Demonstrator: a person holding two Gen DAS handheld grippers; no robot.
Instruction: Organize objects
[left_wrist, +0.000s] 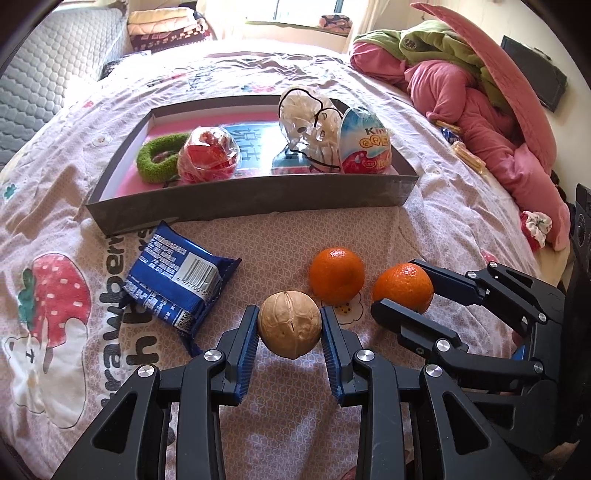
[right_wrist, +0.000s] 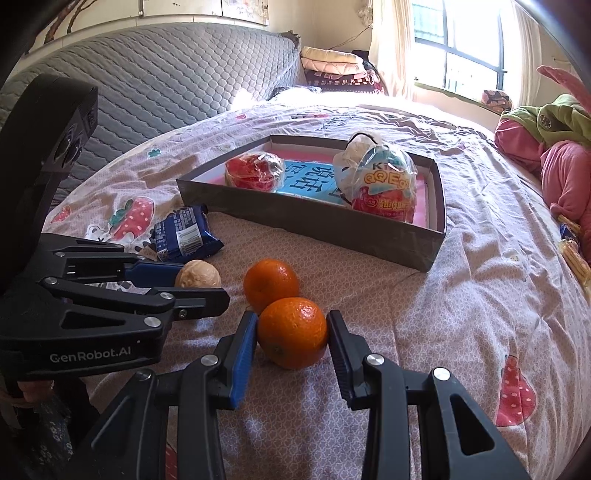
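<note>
Tan walnut (left_wrist: 290, 328) sits clamped between the blue-padded fingers (left_wrist: 246, 343) of the left gripper (left_wrist: 289, 332), both pads pressed to its sides, low over the bed. Just right of it, an orange (right_wrist: 293, 332) is grasped the same way by the right gripper (right_wrist: 291, 334), fingers (right_wrist: 242, 350) clenched on both sides; bottom of the fruit looks to be at the sheet, can't tell if lifted. Second orange (left_wrist: 337, 275) lies loose on the bedspread (left_wrist: 280, 236), just behind and between the two held items, touching the held orange in the right wrist view. Blue snack packet (left_wrist: 177, 280) lies flat to the left of the walnut, barcode up, near the front corner of the tray.

Grey cardboard tray (left_wrist: 243, 201) stands further back on the bed, pink floor inside with a blue printed patch. In it: green fuzzy ring (left_wrist: 157, 158) at left, a red item in clear wrap (left_wrist: 208, 155) beside it, a white item in a clear bag (left_wrist: 308, 125) with black cord, and an egg-shaped toy pack (left_wrist: 365, 142) at the right end, upright against the bag.

Bedspread is pale pink with strawberry prints. Pink and green bedding (left_wrist: 461, 92) heaped at right. Grey quilted headboard (right_wrist: 155, 77) at left, window (right_wrist: 461, 48) behind.
</note>
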